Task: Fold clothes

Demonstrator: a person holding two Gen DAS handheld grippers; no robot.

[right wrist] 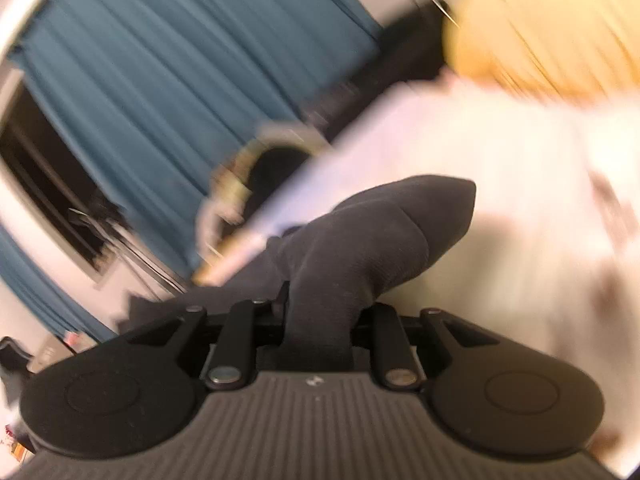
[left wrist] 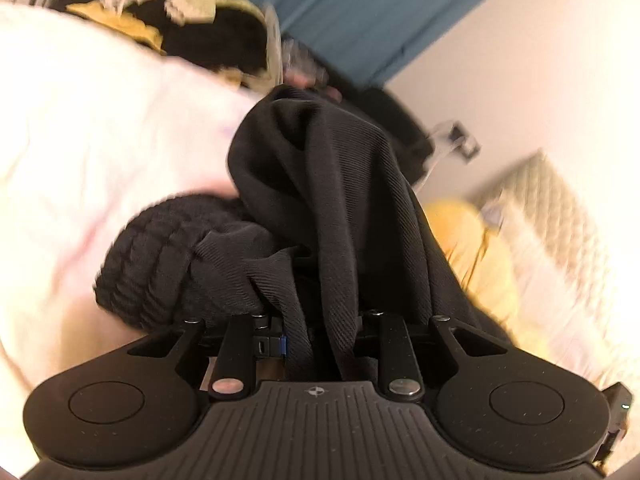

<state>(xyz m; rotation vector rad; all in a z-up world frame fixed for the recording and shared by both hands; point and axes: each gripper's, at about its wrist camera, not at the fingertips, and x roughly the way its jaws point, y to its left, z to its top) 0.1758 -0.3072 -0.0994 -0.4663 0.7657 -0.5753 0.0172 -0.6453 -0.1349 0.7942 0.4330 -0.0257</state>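
White bed, teal curtain behind. No readable writing. Left gripper clamped on black garment; right gripper pinching it too.

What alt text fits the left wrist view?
A black ribbed garment hangs bunched from the left hand-held gripper, which is shut on it, above a white bedsheet. Behind sit a basket of mixed laundry and a teal curtain.

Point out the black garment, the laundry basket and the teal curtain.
black garment (left wrist: 320, 184), left wrist view, draped ribbed fold.
laundry basket (left wrist: 274, 46), left wrist view, pale rim.
teal curtain (right wrist: 168, 80), right wrist view, pleated middle.
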